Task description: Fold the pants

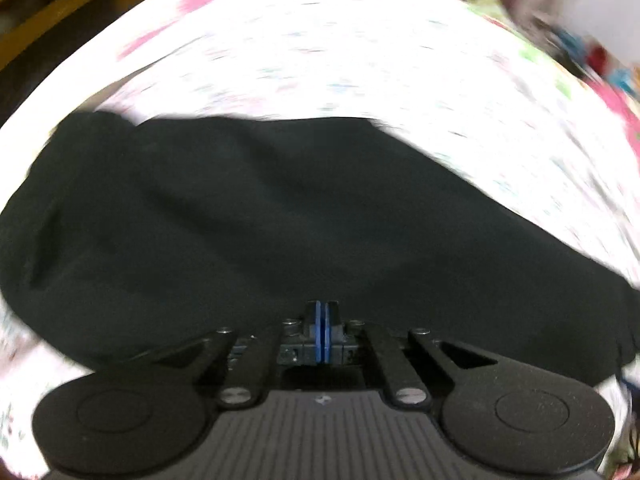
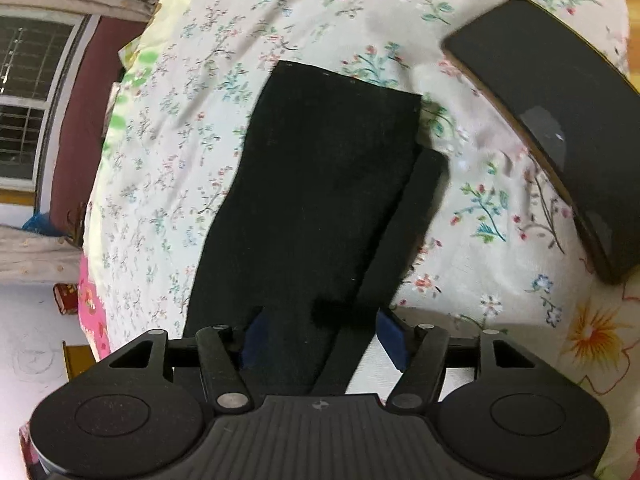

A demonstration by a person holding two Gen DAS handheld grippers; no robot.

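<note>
Black pants (image 2: pixel 320 184) lie on a floral bedsheet (image 2: pixel 192 128), the two legs stacked and stretching away from me, the lower leg peeking out on the right. My right gripper (image 2: pixel 320 336) is open, its blue pads on either side of the pants' near end. In the left wrist view the pants (image 1: pixel 256 216) fill the middle as a broad black mass; the view is motion-blurred. My left gripper (image 1: pixel 321 320) has its blue pads pressed together low over the black cloth; whether cloth is pinched between them is not visible.
A dark flat tablet-like slab (image 2: pixel 560 120) lies on the sheet to the right of the pants. The bed's left edge drops to a white floor (image 2: pixel 36 344) with a small red box (image 2: pixel 66 298). A window (image 2: pixel 28 100) is at far left.
</note>
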